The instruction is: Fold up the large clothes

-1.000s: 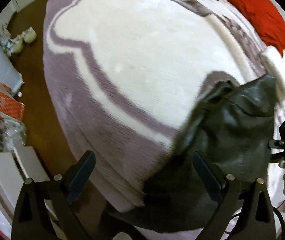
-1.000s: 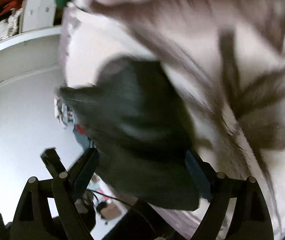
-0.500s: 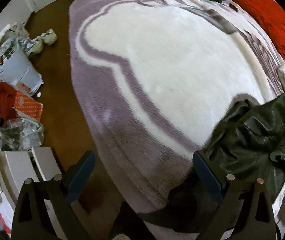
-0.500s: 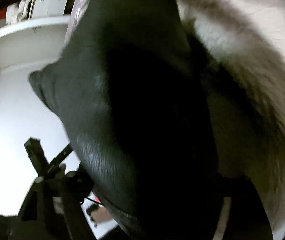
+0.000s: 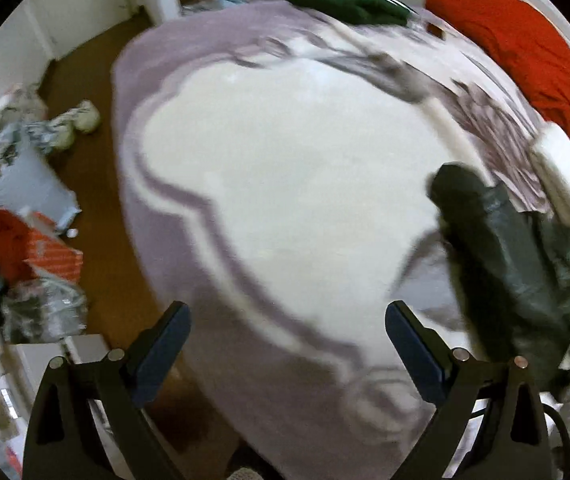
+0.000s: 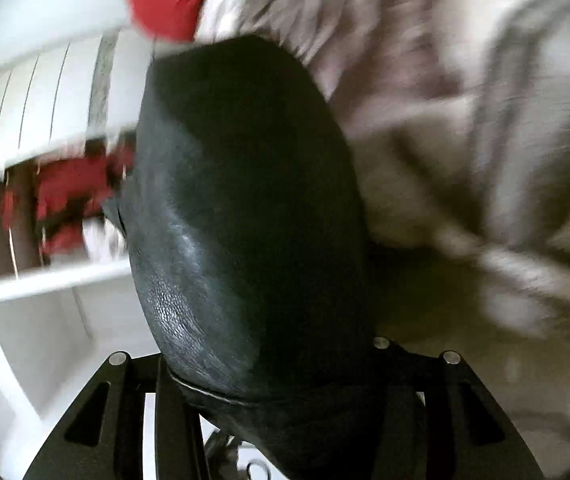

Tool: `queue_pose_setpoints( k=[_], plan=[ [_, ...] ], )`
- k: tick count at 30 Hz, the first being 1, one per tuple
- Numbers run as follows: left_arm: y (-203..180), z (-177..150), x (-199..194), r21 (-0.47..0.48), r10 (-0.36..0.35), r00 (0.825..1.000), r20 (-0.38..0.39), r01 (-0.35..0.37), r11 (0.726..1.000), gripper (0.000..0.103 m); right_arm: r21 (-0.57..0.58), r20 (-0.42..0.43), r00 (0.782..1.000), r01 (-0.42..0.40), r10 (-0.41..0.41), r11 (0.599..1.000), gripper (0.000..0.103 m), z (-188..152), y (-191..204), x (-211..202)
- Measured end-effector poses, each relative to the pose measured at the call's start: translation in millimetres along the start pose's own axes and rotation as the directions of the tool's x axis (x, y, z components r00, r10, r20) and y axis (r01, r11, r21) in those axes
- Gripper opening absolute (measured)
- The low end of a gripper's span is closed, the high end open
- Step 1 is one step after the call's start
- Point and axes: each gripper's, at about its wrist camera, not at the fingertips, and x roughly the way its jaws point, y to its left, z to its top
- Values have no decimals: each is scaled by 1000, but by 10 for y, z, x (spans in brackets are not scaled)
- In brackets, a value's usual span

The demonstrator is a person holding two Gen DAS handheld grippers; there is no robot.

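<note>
Jacket [image 5: 501,256], 1 pc, black leather-look: we see it hanging at the R edge of the left view, off the blanket [image 5: 293,184] and above the bed's R side. Its long axis runs up-down in the picture, from a rounded end near the pale centre to a bunched mass by the lower R. In the right view the jacket [image 6: 245,208] fills the middle and drapes straight over the right gripper [image 6: 285,376]. That gripper looks clamped on the fabric; fingertips are hidden under it, so we judge the hold from the drape and the close-set finger bases. Left gripper [image 5: 285,344]: jaws wide apart, nothing between them, held over the near purple border of the blanket. Key relation: the jacket lies to the R of the left gripper and a bit ahead, apart from it. The R hand already has it, so we judge the L must reach rightward for a second grip before any spreading or folding. Count: grippers 2; jacket 1; blanket 1, purple w/ white centre; red garment [image 5: 517,48] 1 at far R; green garment [image 5: 341,0] 1 at far end. Floor clutter [image 5: 25,216] at L is too blurred to count.
</note>
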Motion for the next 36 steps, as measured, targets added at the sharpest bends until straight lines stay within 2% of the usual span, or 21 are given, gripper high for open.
queue_pose_setpoints(
  k=[2,4,5,6,8,10,13,15,16,17,20,21,22,23,24,25,27,31,33,34,36],
  plan=[
    [-250,-3,124,12,-50,998,-36,51,999,99,76,-70,989,139,-134,987,71,134,-301,40],
    [-515,0,229,22,-82,994,-70,84,996,99,133,-158,972,193,-171,972,72,180,-512,15],
    [-673,-5,295,25,-100,991,-93,103,994,99,125,-199,966,193,-165,973,76,197,-524,-63],
    [-815,-9,352,22,-119,987,-111,122,992,99,86,-215,955,228,-205,970,76,239,-464,-186],
    [-1052,-11,432,2,-166,978,-129,168,986,99,-20,-178,925,337,-335,941,76,306,-248,-522],
    [-1255,-30,495,-30,-222,967,-128,220,975,99,-77,-140,902,401,-408,913,76,431,-40,-868],
    [-1457,-88,623,-88,-298,943,-147,288,954,99,-179,-39,900,422,-435,889,76,446,603,-1192],
    [-1534,-81,727,-130,-339,928,-152,321,938,95,-308,-37,887,428,-461,850,76,535,1006,-1136],
    [-1553,-88,767,-142,-346,926,-153,326,935,93,-368,-37,871,443,-489,818,76,578,1243,-887],
    [-1568,-84,811,-148,-343,927,-152,321,935,87,-417,-29,860,453,-510,788,76,631,1390,-786],
    [-1561,-113,934,-130,-289,943,-166,270,954,86,-567,-69,815,442,-575,695,76,875,1608,-204],
    [-1537,-126,960,-126,-289,943,-167,270,955,87,-594,-101,797,433,-596,678,73,900,1641,-65],
    [-1513,-130,976,-117,-285,944,-164,268,956,88,-613,-115,783,428,-611,664,64,874,1621,21],
    [-1495,-135,989,-107,-290,944,-156,276,955,89,-641,-99,752,452,-651,620,33,930,1628,208],
    [-1487,-147,1004,-93,-304,941,-150,292,952,89,-647,-81,726,483,-683,590,28,929,1624,229],
    [-1487,-148,1023,-80,-311,939,-148,302,950,90,-642,-64,705,512,-706,570,25,991,1601,330],
    [-1491,-144,1043,-58,-313,939,-142,308,950,91,-635,-32,689,546,-724,547,18,1075,1585,539],
    [-1500,-96,1080,-42,-323,933,-162,320,946,92,-637,0,636,595,-771,490,17,1245,1445,941],
    [-1447,-58,1003,-71,-351,918,-184,344,936,92,-640,7,612,610,-791,467,17,1286,1377,1047],
    [-1401,-52,927,-86,-372,909,-190,362,928,91,-632,-15,607,610,-794,478,17,1308,1329,1076],
    [-1290,-52,761,-102,-444,878,-178,433,896,91,-599,-55,630,600,-775,530,18,1350,1332,986]
  ],
)
